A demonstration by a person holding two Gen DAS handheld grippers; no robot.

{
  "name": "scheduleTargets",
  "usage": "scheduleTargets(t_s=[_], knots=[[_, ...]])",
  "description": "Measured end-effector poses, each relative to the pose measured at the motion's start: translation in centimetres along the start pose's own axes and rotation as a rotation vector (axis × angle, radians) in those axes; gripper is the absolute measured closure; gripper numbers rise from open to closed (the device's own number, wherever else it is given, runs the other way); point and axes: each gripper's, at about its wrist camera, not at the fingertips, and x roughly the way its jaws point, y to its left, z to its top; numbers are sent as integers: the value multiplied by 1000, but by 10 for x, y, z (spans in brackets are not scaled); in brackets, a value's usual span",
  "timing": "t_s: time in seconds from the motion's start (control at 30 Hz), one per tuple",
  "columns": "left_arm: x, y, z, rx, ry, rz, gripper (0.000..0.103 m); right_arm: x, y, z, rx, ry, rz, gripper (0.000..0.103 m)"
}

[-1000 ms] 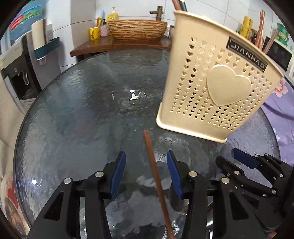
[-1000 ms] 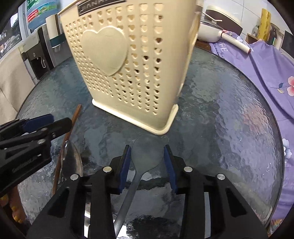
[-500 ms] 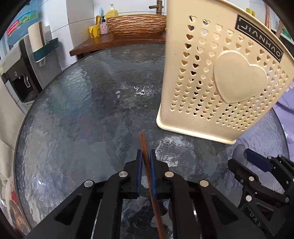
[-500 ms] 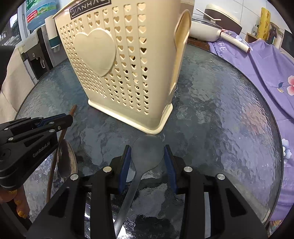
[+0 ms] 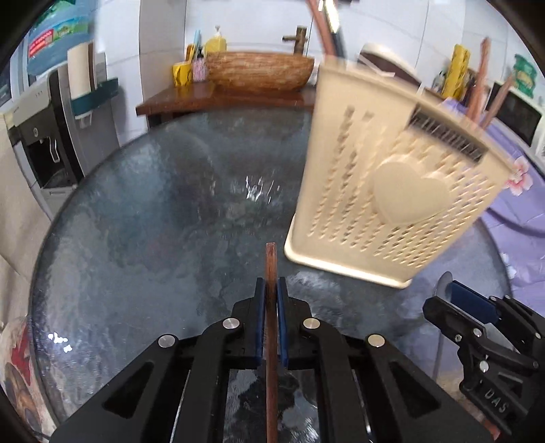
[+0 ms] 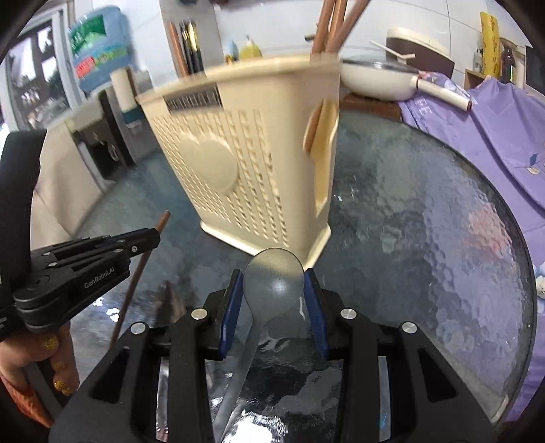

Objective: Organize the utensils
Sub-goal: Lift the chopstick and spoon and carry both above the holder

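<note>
My left gripper is shut on a brown wooden chopstick and holds it above the glass table; it also shows in the right wrist view. My right gripper is shut on a grey metal spoon, bowl forward, lifted off the table. The right gripper shows in the left wrist view. A cream perforated utensil holder with a heart stands ahead of both grippers, also in the right wrist view. Several chopsticks stand in it.
The round dark glass table carries the holder. A wooden counter with a woven basket is behind. A purple cloth and a white pot lie at right. A water dispenser stands at left.
Both grippers have risen off the table, the left carrying the chopstick it closed on, the right carrying the spoon. The holder now looks farther and lower in both views.
</note>
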Motion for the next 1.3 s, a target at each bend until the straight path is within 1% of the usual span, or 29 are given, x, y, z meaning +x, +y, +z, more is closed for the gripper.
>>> scheduleTargets(t_s=[0.17,0.3,0.47,0.57,0.7,0.97,1.2,1.3], knots=[[-42,2,3,-15,-101,-46,96,-34,2,9,-38,-78,41,66],[-70,5,3,-16,-161,-70,96,-56,6,11,-77,-107,59,66],[-106,9,3,-8,-232,-96,96,-76,9,11,-99,-109,84,66],[-126,12,3,-5,-271,-106,96,-85,12,10,-118,-112,82,66],[-139,16,1,-7,-288,-119,96,-93,15,8,-126,-112,95,66],[-153,16,1,-1,-318,-125,96,-106,21,15,-143,-125,116,66],[-172,15,13,11,-358,-136,96,-118,25,29,-152,-141,136,66],[-184,15,23,18,-387,-139,96,-123,26,37,-162,-158,128,66]])
